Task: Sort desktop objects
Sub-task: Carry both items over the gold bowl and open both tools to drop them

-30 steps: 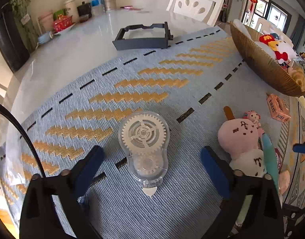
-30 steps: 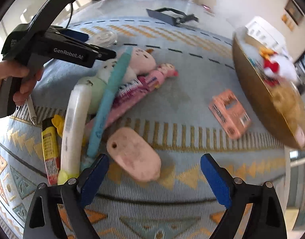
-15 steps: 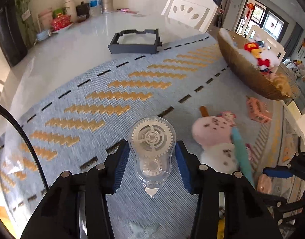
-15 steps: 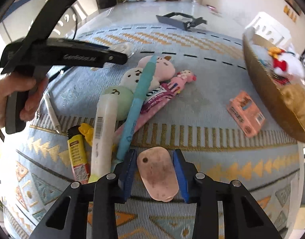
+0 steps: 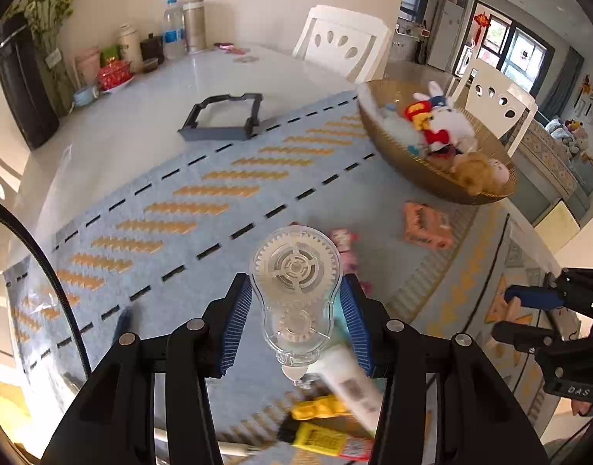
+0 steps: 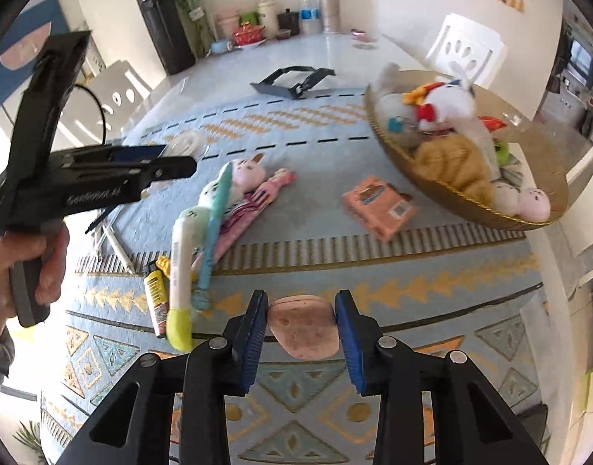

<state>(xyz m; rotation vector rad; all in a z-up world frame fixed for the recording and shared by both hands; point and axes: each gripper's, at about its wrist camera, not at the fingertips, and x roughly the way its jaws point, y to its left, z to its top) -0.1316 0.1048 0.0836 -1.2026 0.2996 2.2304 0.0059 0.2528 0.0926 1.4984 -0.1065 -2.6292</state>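
Note:
My left gripper (image 5: 295,321) is shut on a clear correction tape dispenser (image 5: 295,290) with white gears, lifted above the blue cloth. My right gripper (image 6: 302,329) is shut on a flat pink eraser (image 6: 303,325), also raised off the cloth. In the right wrist view the left gripper (image 6: 168,164) shows at the left, with the dispenser (image 6: 186,143) between its fingers. A pile of pens, a white tube (image 6: 178,267), small plush toys (image 6: 250,172) and a yellow lighter (image 6: 156,294) lies on the cloth.
A woven basket (image 6: 443,193) full of plush toys stands at the right. A pink box (image 6: 378,205) lies near it. A dark grey tray (image 5: 223,116) sits on the bare table beyond the cloth. Bottles and jars stand at the far end (image 5: 172,35). White chairs surround the table.
Both grippers closed from open, the left on the tape dispenser and the right on the pink eraser, and both have lifted their objects off the cloth.

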